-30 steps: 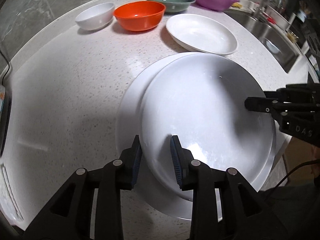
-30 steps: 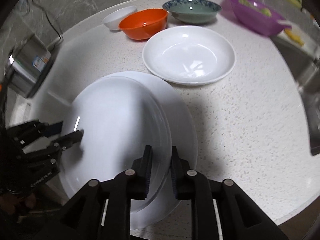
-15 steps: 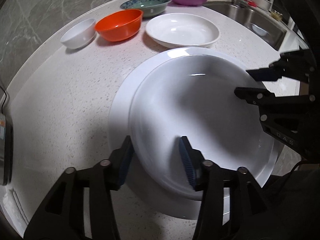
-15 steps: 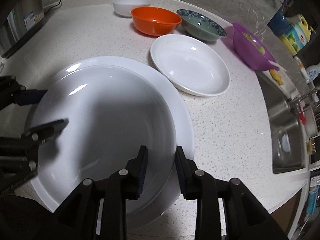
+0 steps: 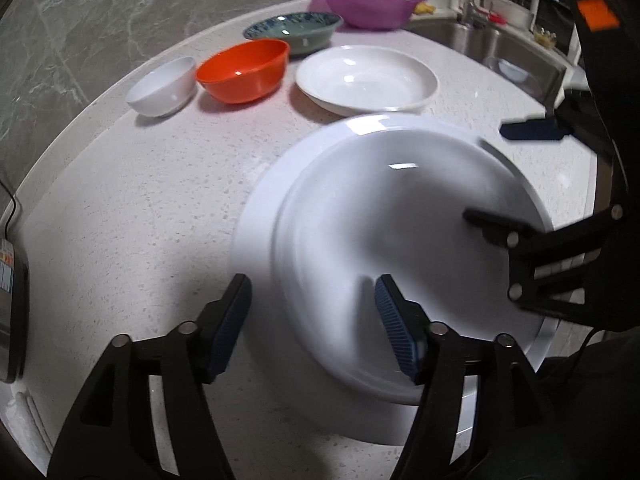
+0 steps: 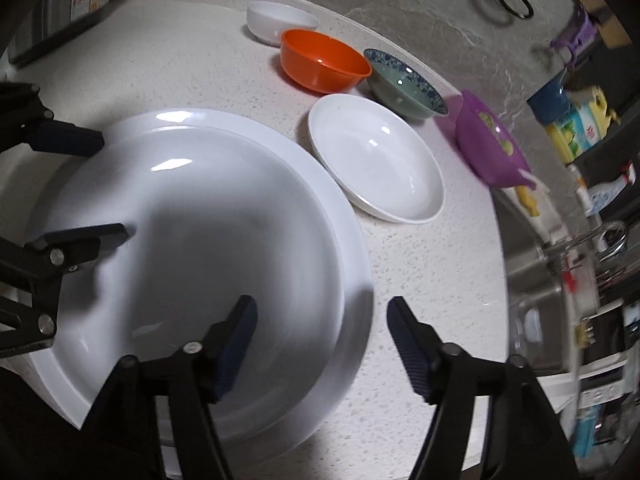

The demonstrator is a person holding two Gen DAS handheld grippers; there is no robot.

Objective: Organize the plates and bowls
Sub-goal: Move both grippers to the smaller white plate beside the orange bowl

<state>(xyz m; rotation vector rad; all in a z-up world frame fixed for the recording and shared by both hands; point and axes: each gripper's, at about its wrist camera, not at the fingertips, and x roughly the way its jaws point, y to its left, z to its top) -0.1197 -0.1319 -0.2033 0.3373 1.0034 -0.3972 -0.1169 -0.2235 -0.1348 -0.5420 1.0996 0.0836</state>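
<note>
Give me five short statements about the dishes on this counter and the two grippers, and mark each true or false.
1. The large white deep plate sits on top of a wider flat white plate. True.
2. The orange plastic bowl is stacked inside the small white bowl. False: they stand side by side.
3. The left gripper is clamped on the deep plate's rim. False: its jaws are opening, the pads off the rim that lies between them.
4. The right gripper straddles the plates' rim with jaws apart. True.
5. The white shallow dish holds food. False: it looks empty.
</note>
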